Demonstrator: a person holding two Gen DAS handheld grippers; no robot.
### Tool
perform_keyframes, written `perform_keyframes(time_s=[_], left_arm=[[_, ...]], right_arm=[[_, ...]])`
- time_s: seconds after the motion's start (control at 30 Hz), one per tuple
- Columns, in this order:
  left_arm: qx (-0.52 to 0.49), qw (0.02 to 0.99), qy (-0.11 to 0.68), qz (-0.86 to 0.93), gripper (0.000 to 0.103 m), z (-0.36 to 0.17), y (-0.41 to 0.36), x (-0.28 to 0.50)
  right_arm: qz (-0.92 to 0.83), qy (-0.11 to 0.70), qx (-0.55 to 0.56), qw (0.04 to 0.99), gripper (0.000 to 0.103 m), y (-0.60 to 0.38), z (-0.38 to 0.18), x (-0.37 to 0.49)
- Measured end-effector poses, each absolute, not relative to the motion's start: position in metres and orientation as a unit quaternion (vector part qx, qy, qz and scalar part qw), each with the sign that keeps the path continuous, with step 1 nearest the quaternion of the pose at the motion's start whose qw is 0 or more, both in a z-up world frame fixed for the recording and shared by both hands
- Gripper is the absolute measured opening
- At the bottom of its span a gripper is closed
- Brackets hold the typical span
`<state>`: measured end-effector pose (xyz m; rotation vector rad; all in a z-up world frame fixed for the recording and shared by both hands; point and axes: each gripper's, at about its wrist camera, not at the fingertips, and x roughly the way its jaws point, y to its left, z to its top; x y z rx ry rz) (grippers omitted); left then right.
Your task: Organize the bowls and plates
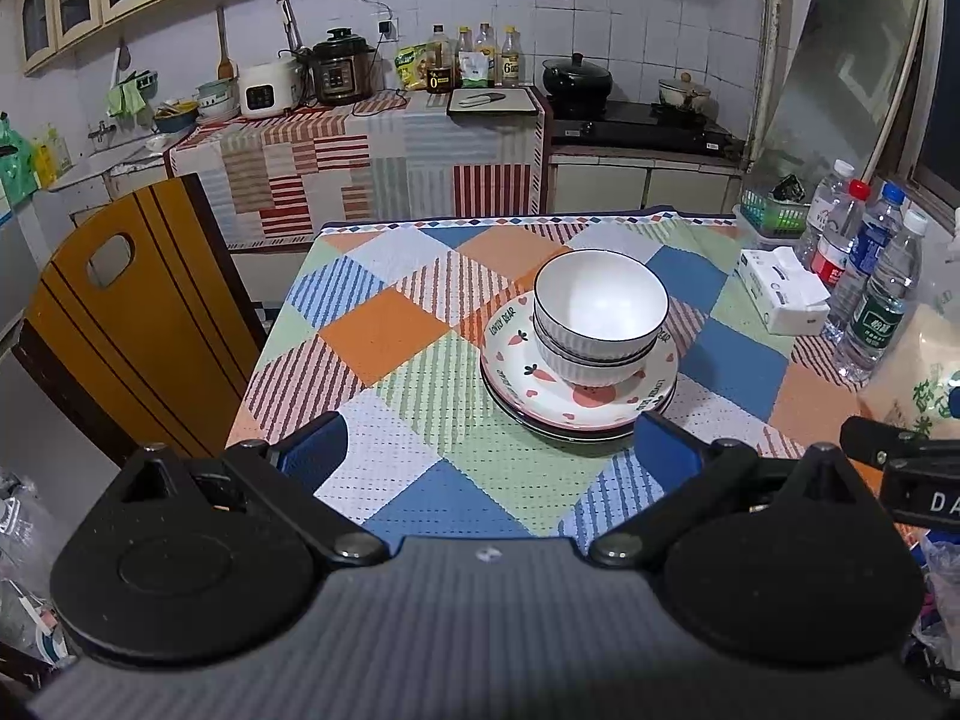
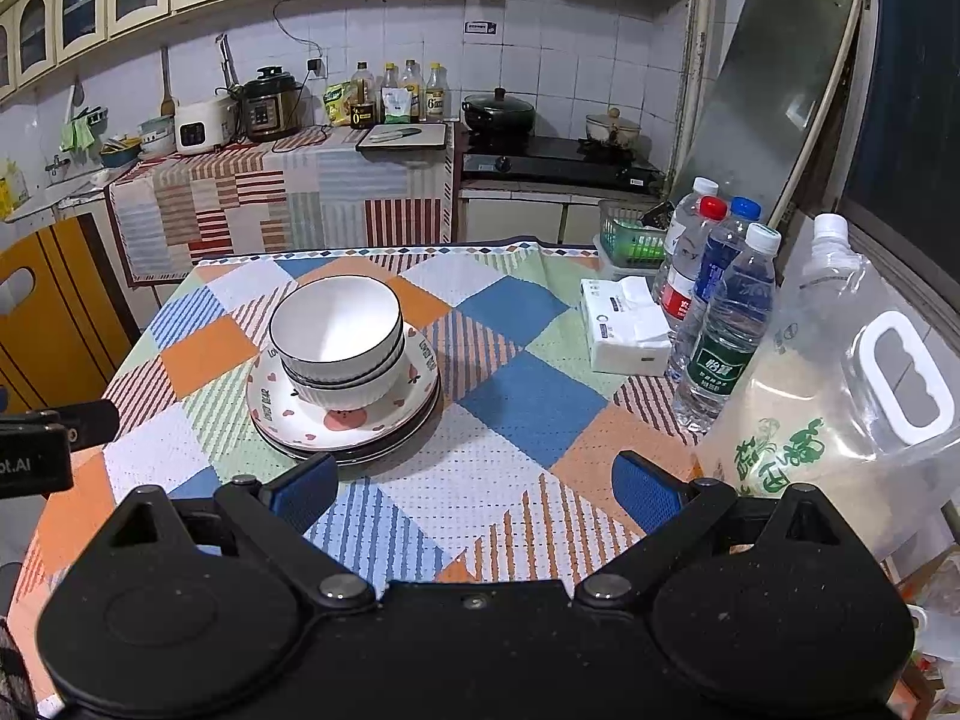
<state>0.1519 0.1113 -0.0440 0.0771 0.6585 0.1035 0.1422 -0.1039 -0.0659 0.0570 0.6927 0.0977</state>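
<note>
Two white ribbed bowls [image 1: 600, 312] with dark rims are nested on a stack of plates [image 1: 528, 384]; the top plate has a carrot and strawberry pattern. The stack stands mid-table on the checked cloth. It also shows in the right wrist view, bowls [image 2: 339, 342] on plates [image 2: 396, 414]. My left gripper [image 1: 489, 450] is open and empty, just in front of the stack. My right gripper [image 2: 474, 489] is open and empty, to the right front of the stack.
A tissue pack [image 2: 627, 333], several water bottles [image 2: 726, 324] and a large clear jug [image 2: 852, 414] stand along the table's right side. A green basket [image 2: 633, 240] sits at the back right. A wooden chair [image 1: 132, 324] stands left of the table.
</note>
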Motion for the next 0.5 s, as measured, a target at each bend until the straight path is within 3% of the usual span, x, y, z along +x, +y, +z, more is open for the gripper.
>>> perform_keyframes(time_s=[0.5], left_arm=[[0.044, 0.945, 0.319, 0.051, 0.103, -0.0400, 0.1109, 0.1509]], right_arm=[[0.050, 0.343, 0.027, 0.938, 0.099, -0.1058, -0.0683, 0.1433]])
